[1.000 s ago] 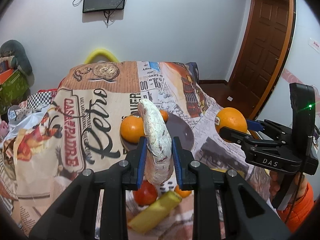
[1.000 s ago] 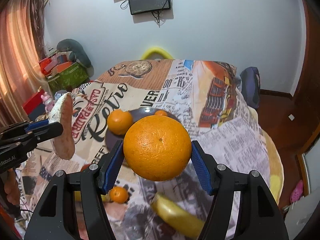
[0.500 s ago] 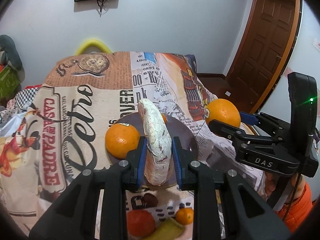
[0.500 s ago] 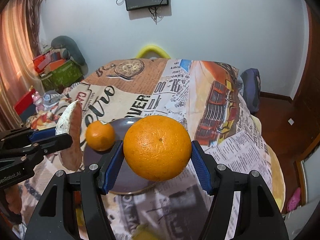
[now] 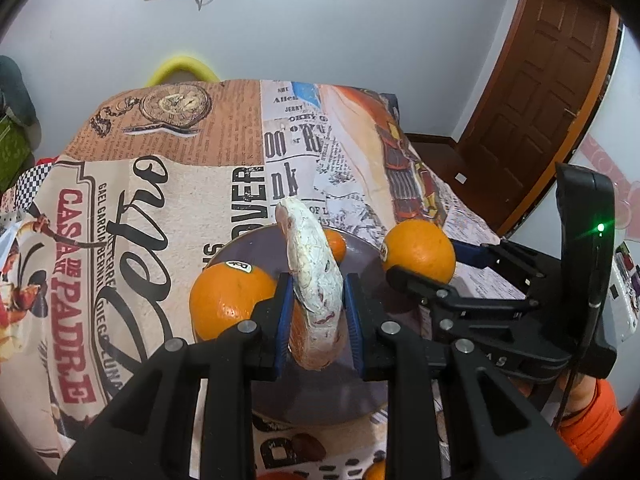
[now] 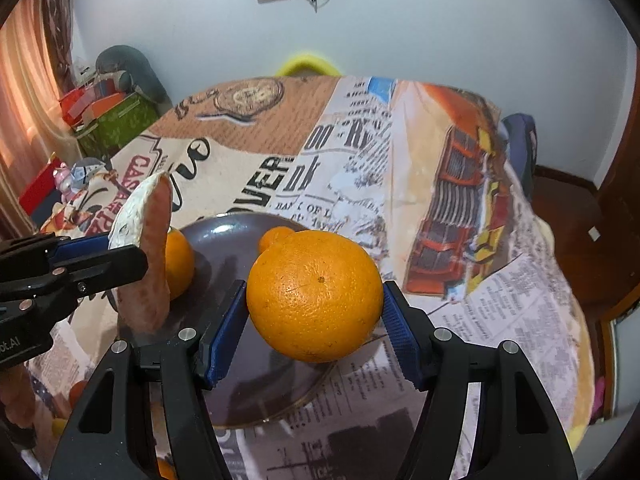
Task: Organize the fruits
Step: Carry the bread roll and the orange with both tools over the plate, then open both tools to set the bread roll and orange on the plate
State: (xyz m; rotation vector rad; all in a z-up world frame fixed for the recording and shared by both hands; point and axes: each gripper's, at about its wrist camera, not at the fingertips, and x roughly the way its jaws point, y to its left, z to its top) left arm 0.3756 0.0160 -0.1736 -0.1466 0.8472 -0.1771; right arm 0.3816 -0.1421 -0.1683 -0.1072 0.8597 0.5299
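Note:
My left gripper [image 5: 316, 312] is shut on a pale melon slice [image 5: 314, 264] with an orange flesh side, held upright over the dark purple plate [image 5: 320, 396]. My right gripper [image 6: 314, 320] is shut on a large orange [image 6: 314, 294] above the plate's right part [image 6: 224, 232]. On the plate lie a big orange with a sticker [image 5: 228, 300] at the left and a small orange [image 5: 336, 242] at the back. The right gripper and its orange [image 5: 418, 250] show at the right of the left wrist view. The melon slice [image 6: 150, 256] shows at the left of the right wrist view.
The table wears a printed newspaper-style cloth [image 5: 160, 184]. More small fruit lies at the near edge [image 5: 376, 470]. A brown door [image 5: 552, 92] is at the right. Boxes and toys [image 6: 108, 120] stand left of the table. A yellow ring [image 5: 182, 70] is behind it.
Both grippers have moved forward and down over the plate with their fruit. The plate and its oranges look closer; the banana and tomato near the table's front have dropped out of view.

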